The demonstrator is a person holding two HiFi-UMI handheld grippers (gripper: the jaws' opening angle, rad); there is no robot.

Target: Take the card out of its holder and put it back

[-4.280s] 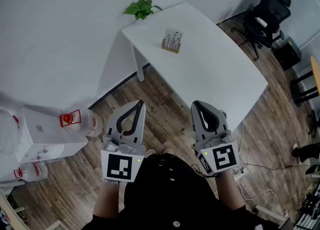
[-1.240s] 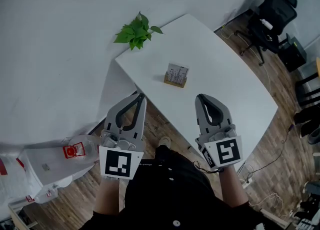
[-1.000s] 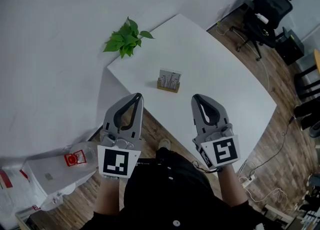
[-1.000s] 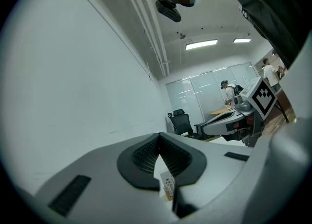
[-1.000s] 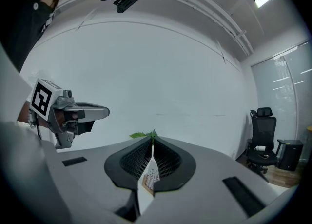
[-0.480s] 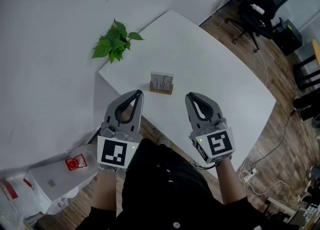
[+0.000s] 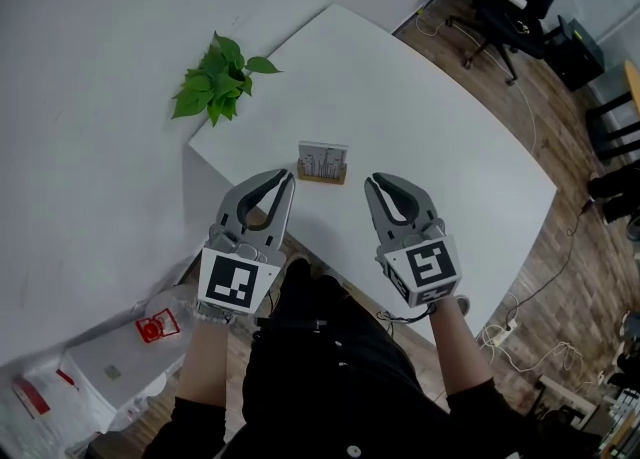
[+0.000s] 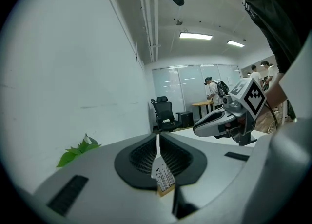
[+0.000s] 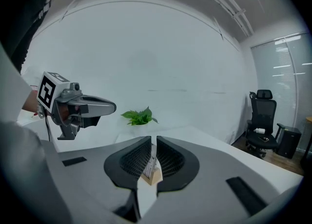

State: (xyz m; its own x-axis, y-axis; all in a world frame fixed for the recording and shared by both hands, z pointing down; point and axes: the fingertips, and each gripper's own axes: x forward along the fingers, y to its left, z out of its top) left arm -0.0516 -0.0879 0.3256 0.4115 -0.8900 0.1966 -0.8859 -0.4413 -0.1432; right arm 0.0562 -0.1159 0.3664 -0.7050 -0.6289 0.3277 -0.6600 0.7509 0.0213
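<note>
We're hovering with the left gripper (image 7: 284, 177) and right gripper (image 7: 372, 183) both pinched closed on nothing. The card (image 7: 323, 158) is standing in its holder (image 7: 321, 179) by the table (image 7: 440, 137) edge, just ahead between them, broadside to us, slightly nearer the left.

The table (image 7: 430, 117) is white, plant (image 7: 215, 77) green, holder (image 7: 320, 178) tan, card (image 7: 323, 160) white (dark-barred print).

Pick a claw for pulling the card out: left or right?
Left, marginally: in the head view the left claw sits nearer the card in its holder than the right claw. Both are shut, so either must open first.
</note>
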